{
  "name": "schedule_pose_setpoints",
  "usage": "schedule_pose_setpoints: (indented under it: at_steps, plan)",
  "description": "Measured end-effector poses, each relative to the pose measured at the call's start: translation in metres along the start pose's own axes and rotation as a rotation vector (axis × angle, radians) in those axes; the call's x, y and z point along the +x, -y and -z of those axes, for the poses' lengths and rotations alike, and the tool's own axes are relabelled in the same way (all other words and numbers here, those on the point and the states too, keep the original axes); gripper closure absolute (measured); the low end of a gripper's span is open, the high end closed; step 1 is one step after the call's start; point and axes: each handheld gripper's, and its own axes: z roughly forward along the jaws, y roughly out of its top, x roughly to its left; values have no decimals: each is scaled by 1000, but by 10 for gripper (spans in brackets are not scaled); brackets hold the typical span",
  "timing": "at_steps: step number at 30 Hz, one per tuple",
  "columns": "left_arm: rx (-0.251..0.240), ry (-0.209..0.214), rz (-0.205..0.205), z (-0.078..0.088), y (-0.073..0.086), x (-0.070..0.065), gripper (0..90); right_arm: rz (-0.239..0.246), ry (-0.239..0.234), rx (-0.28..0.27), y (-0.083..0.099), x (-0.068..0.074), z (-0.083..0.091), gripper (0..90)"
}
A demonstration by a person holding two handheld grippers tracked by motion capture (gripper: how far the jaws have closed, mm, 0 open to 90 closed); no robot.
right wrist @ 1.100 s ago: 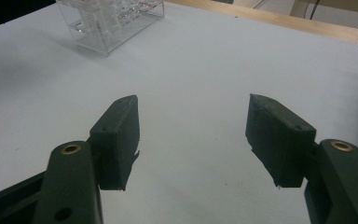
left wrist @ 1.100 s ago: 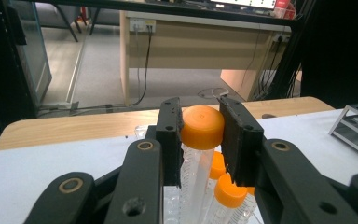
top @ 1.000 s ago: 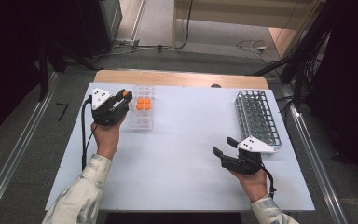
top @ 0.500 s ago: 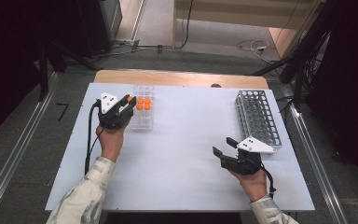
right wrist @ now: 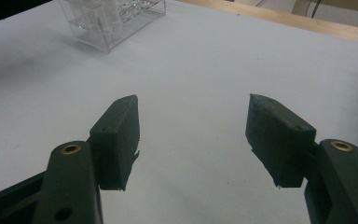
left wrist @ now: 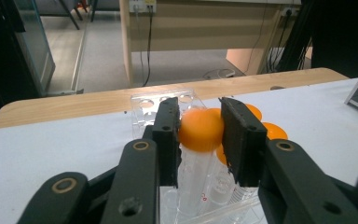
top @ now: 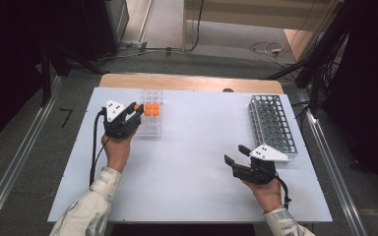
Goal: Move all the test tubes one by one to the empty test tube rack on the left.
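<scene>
1. Nearest the person, the right gripper (top: 235, 158) rests low over the bare white table (top: 197, 162), its jaws spread wide with nothing between them; in the right gripper view only tabletop lies past its pads (right wrist: 119, 140).
2. Farther up on the left, the left gripper (top: 137, 109) reaches the clear plastic rack (top: 151, 129) near the table's far left part. Its jaws have just been opening slightly, yet in the left gripper view both pads (left wrist: 168, 135) touch the sides of the orange cap (left wrist: 201, 129) of a clear tube (left wrist: 193, 182), so the tube is held by its cap.
3. That tube stands upright at the rack, its body running down between the jaws; whether it sits in a hole I cannot tell.
4. Other orange-capped tubes (top: 152, 109) stand in the rack just beside the held one.
5. On the far right side, well apart from the clear rack, lies a grey wire rack (top: 271, 123), just beyond the right gripper.
</scene>
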Motion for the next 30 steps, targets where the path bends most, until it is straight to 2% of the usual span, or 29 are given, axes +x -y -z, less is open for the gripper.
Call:
schedule_pose_setpoints:
  at_steps: [16,20,25,30]
  plan:
    - [-9,7,12,5,-2,-1,618,-2,1,2,0,0,-1,337]
    - [-10,18,27,8,-3,-2,618,-4,4,2,1,-1,-1,336]
    - [-2,31,31,15,-5,-7,546,-10,11,1,1,-3,0,335]
    - [9,38,48,25,1,-8,462,-18,26,-4,1,-8,1,335]
